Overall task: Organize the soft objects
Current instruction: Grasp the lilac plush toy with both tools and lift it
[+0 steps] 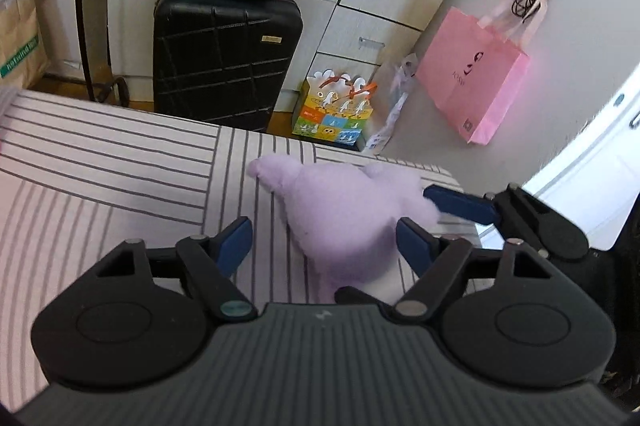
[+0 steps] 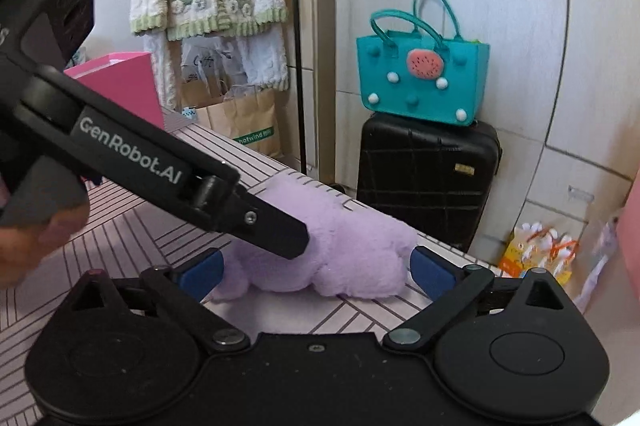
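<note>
the striped bed cover (image 1: 100,161) carries the lilac plush toy (image 1: 344,209) near its corner. the left gripper (image 1: 324,242) straddles the plush, jaws apart. the right gripper (image 2: 316,270), spread wide, flanks it too, unclamped.

The right tool (image 2: 316,272) stands wide open around a purple plush toy (image 2: 344,250) lying on the striped bed (image 2: 120,250). The left tool (image 2: 280,234) reaches onto the toy from the left. Behind, a teal bag (image 2: 424,81) rests on a black suitcase (image 2: 428,173).
</note>
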Motion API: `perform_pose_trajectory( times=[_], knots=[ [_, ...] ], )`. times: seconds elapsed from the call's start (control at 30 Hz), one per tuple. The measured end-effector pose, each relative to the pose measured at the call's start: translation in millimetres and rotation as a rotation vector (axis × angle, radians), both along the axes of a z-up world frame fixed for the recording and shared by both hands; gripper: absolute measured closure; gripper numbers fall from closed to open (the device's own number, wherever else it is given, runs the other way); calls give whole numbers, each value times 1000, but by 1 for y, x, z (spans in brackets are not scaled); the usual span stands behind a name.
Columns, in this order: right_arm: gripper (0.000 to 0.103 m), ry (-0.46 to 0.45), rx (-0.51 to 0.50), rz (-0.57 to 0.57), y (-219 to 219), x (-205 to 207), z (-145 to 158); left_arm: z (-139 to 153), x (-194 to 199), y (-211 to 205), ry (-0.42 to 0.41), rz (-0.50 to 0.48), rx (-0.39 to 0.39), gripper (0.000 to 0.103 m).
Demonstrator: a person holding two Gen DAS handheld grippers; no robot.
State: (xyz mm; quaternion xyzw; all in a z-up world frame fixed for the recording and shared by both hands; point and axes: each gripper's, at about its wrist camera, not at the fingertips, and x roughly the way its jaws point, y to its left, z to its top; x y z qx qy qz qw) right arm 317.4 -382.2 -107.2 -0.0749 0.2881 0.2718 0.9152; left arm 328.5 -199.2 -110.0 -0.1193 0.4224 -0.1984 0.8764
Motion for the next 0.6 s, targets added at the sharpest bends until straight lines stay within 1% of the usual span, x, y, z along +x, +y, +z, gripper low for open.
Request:
perform_pose_trajectory(
  times=[0.03, 0.07, 0.1, 0.17, 0.2, 0.27, 0.37, 0.43, 0.5, 0.6],
  knots=[
    [2, 16, 7, -3, -1, 2, -1, -1, 0, 0, -13, 2, -6, 32],
    [2, 36, 15, -5, -2, 5, -2, -2, 0, 0, -20, -1, -14, 38],
    [2, 60, 24, -8, -3, 9, -3, -3, 0, 2, -17, -4, -33, 41],
    [2, 113, 52, -7, -5, 15, -6, -6, 0, 4, 1, -13, -76, 55],
    [2, 117, 65, -11, -5, 16, -6, -7, 0, 3, 11, -15, -90, 56],
    [2, 120, 75, -7, -5, 16, -7, -7, -2, 1, -1, -21, -85, 60],
    [2, 109, 39, 5, 3, 13, -7, -7, -3, -1, 0, -21, -84, 64],
    [3, 96, 21, 6, 6, 10, -7, -5, -4, 0, 2, -21, -84, 65],
    [4, 102, 27, 3, 7, 7, -5, -4, -6, 2, 9, -24, -91, 65],
    [6, 106, 53, -9, 4, 3, -1, -4, -10, 7, 40, -34, -128, 66]
  ],
)
